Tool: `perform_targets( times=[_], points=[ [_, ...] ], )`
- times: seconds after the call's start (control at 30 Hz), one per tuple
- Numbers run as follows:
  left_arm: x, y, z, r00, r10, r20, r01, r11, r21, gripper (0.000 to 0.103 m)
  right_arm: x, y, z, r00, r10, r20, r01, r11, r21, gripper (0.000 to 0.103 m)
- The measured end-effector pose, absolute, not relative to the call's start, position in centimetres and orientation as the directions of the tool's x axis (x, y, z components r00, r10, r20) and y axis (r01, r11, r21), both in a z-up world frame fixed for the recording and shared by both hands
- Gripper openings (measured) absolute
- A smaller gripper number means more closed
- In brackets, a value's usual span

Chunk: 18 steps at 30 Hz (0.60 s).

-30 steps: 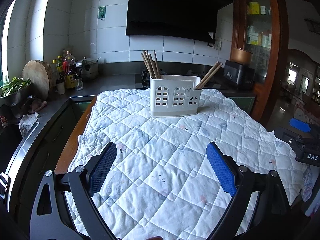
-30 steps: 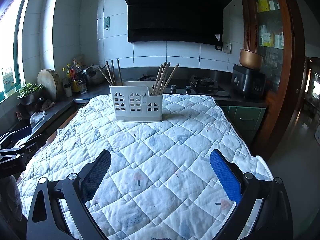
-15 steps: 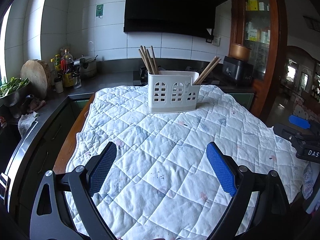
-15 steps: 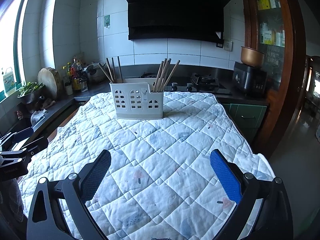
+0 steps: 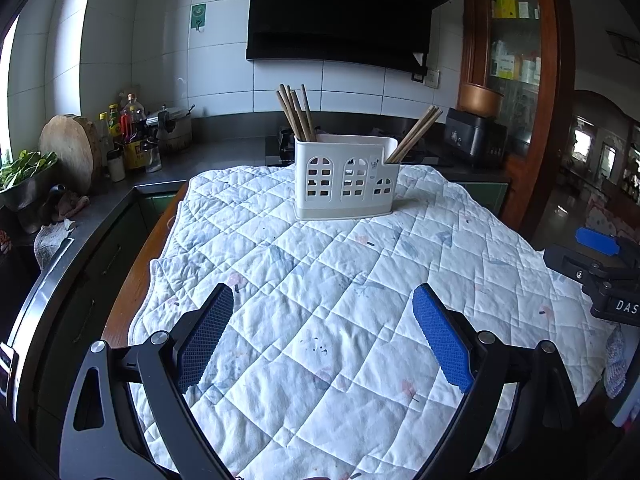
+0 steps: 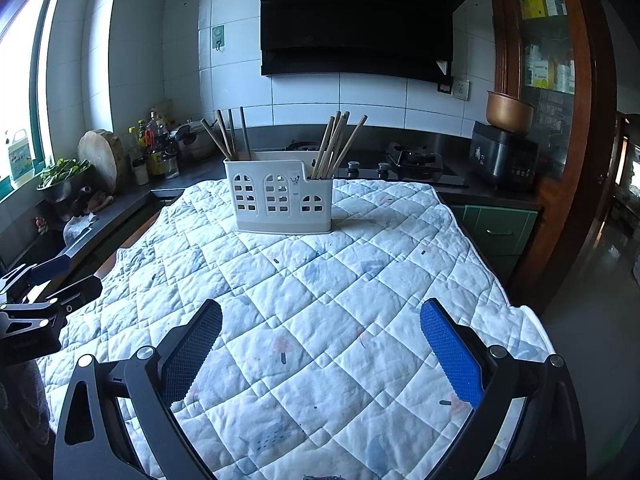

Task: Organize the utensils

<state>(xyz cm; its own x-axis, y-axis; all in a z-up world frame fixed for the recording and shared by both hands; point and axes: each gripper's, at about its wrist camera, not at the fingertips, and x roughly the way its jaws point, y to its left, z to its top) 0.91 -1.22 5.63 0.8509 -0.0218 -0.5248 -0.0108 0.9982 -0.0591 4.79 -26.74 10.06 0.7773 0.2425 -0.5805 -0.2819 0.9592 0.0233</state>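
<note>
A white plastic utensil holder (image 5: pixel 346 176) (image 6: pixel 280 196) with arched cut-outs stands at the far end of a quilted white cloth (image 5: pixel 320 300) (image 6: pixel 320 280). Wooden chopsticks stick up from its left compartment (image 5: pixel 296 112) (image 6: pixel 230 132) and from its right compartment (image 5: pixel 414 132) (image 6: pixel 336 144). My left gripper (image 5: pixel 323 336) hovers open over the near part of the cloth with nothing between its blue pads. My right gripper (image 6: pixel 320 352) is open too, empty, and well short of the holder. Each gripper shows at the edge of the other's view.
A dark counter at the left carries a round wooden board (image 5: pixel 72 152), bottles (image 5: pixel 128 132), a bowl of greens (image 5: pixel 24 172) and a pot. A gas hob (image 6: pixel 412 160) and a black cooker (image 6: pixel 502 156) sit behind the table. A wooden cabinet (image 5: pixel 516 80) stands at the right.
Both grippers have tilted or pulled back a little, so the holder sits slightly lower and farther in each view. Both stay open and empty.
</note>
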Motion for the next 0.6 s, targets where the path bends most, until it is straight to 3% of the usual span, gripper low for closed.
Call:
perform_targets(
  times=[0.6],
  points=[
    [0.77, -1.36, 5.27, 0.848, -0.026, -0.529, -0.007, 0.998, -0.060, 0.091, 4.64, -26.62, 9.99, 0.775, 0.246, -0.582, -0.289, 0.957, 0.019, 0.096]
  ],
)
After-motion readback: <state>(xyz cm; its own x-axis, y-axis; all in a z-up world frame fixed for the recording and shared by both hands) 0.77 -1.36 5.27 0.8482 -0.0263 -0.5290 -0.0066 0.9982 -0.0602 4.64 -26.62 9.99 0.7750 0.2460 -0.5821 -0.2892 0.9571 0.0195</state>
